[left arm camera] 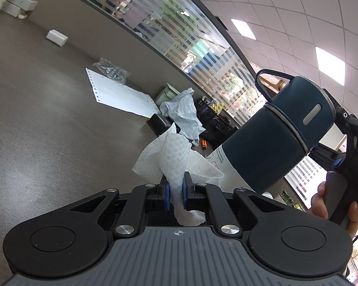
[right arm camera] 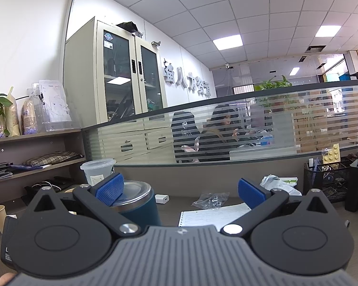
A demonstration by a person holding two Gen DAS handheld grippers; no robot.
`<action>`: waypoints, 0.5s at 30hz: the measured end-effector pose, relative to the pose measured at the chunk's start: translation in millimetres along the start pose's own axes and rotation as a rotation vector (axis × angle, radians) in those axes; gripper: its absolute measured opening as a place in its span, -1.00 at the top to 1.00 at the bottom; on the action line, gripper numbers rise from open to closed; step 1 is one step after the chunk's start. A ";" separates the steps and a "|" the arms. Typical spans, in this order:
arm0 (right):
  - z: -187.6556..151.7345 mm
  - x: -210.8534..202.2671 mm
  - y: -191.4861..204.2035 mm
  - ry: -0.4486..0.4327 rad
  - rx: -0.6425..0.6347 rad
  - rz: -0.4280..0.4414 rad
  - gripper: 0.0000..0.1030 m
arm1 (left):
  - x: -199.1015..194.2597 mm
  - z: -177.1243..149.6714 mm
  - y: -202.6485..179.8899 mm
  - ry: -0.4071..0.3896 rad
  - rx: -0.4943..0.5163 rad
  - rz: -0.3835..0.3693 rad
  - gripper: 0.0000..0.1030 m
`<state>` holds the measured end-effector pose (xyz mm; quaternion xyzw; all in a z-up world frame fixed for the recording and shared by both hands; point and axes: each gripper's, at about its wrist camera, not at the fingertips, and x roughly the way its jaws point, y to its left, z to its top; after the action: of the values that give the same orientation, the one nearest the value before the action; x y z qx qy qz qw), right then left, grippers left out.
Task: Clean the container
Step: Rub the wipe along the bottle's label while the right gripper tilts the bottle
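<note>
Left desk: bare grey desktop (left arm camera: 35, 119), open passage.
Ahead: printed sheet (left arm camera: 121, 95), crumpled bag (left arm camera: 183, 114), mesh organizer (right arm camera: 327, 178) crowd the partition (right arm camera: 226, 143).

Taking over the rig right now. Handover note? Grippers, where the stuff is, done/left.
Left gripper: shut on a white paper towel, whose loose end sticks out forward.
Right gripper: open, with nothing between its pads.
Container: dark blue with a steel rim, just beyond the right gripper's left finger. Its base is hidden, and I cannot tell whether the finger touches it.
Done: the towel is in hand and sits close beside the container's lower part. Contact is unclear.
Left: probably steady the container with the right gripper, then wipe it. Whether any wiping has happened cannot be told.
</note>
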<state>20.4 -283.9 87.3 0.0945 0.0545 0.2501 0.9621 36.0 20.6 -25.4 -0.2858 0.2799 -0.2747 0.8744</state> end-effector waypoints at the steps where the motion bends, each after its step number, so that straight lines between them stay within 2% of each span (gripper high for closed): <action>1: 0.2 0.0 0.3 0.000 0.000 0.000 -1.00 | -0.6 0.0 -1.2 -0.004 0.004 0.001 0.77; 9: -0.7 -1.7 -2.1 -0.002 0.001 0.003 -1.00 | -17.4 5.9 -14.3 -0.076 0.038 -0.053 0.75; 15: -0.9 -1.9 -2.8 -0.001 0.000 0.002 -1.00 | -17.6 7.2 -15.5 -0.082 0.009 -0.073 0.76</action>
<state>20.0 -287.0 86.0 0.0949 0.0537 0.2512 0.9618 23.5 23.7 -4.6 -0.3029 0.2321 -0.2959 0.8757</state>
